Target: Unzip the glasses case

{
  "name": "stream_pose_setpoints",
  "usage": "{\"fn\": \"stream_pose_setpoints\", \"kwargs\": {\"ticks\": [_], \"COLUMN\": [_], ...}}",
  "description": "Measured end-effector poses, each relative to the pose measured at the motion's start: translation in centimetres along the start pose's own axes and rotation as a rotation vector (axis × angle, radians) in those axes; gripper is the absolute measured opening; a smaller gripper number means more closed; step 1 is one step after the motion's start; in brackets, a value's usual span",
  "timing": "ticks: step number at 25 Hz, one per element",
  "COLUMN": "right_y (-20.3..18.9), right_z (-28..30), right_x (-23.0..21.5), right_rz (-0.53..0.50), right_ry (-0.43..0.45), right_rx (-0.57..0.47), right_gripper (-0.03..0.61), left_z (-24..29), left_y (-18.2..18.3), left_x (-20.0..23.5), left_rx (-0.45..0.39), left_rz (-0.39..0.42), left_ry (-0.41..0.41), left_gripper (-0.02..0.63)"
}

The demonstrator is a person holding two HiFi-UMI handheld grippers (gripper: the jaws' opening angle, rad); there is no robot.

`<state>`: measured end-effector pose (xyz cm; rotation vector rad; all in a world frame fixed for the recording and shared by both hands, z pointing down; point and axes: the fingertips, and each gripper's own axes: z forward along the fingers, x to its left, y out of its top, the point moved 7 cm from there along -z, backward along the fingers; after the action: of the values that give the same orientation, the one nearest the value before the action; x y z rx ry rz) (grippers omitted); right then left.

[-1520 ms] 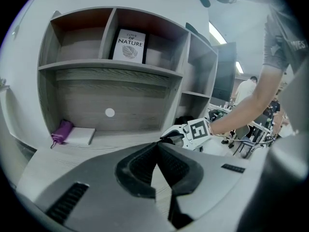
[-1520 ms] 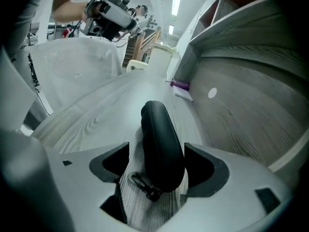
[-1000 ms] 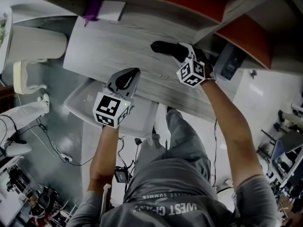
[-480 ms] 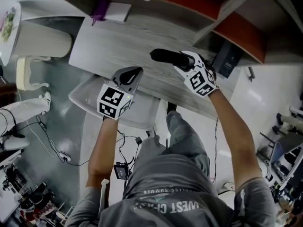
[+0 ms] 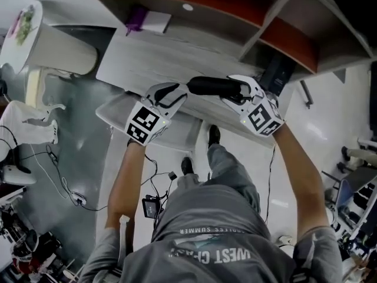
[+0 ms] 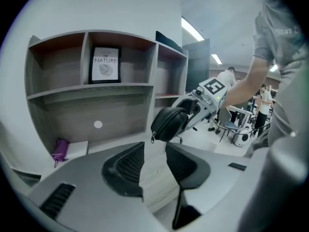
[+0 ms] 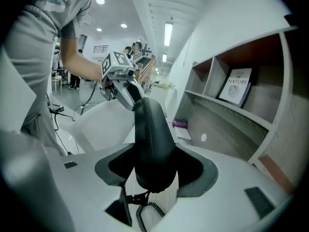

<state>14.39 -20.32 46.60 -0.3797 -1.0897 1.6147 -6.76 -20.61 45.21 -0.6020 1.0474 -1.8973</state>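
Seen from the head view, the glasses case (image 5: 212, 86) hangs over the wood-grain desk's (image 5: 147, 63) front edge, clamped in the right gripper (image 5: 237, 91), with bare desktop behind it and open floor (image 5: 76, 140) beside the desk. The left gripper view shows the left gripper (image 6: 154, 151) above the desk, its jaws just opened narrowly on nothing, short of the case. The right gripper view shows its pads pressing the case's end.

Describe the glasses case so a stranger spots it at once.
Find the grey wooden desk under the shelf unit. Above its near edge the right gripper clamps a black, rounded glasses case. It alone is held in the air, zip pull hanging at its free end.
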Motion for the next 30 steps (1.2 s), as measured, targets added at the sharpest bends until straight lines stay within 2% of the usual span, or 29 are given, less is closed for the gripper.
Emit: {"fn": "stream_pose_setpoints", "kwargs": {"ticks": [11,14,17,22,27,30], "right_y": [6.4,7.6,8.4,9.1,9.9,9.9], "right_z": [-4.4,-5.2,-5.8,-7.2,-8.4,-8.9], "right_x": [5.5,6.8,8.0,10.1,12.1,12.4], "right_rz": [-0.07,-0.067,-0.058,-0.036,-0.045,-0.06], "right_ry": [0.065,0.066,0.055,0.045,0.044,0.036], "right_rx": [-0.02,-0.024,-0.017,-0.006,0.031,0.041], "right_gripper": [0.258,0.258,0.258,0.256,0.255,0.256], "left_z": [-5.4,-7.1,-8.5,-10.4,-12.7,-12.8], "left_y": [1.6,1.7,1.8,2.3,2.3,2.6], "left_x": [-4.0,-5.1,-6.4,-7.8,-9.2,-9.7], "left_rx": [-0.046,-0.058,-0.056,-0.051,0.016,0.033], "left_rz": [0.285,0.322,0.37,0.424,0.488,0.494], "left_ry": [-0.114,-0.166,-0.206,-0.241,-0.295,-0.318], "left_gripper": [0.121,0.099,0.026,0.023,0.015,0.014]}}
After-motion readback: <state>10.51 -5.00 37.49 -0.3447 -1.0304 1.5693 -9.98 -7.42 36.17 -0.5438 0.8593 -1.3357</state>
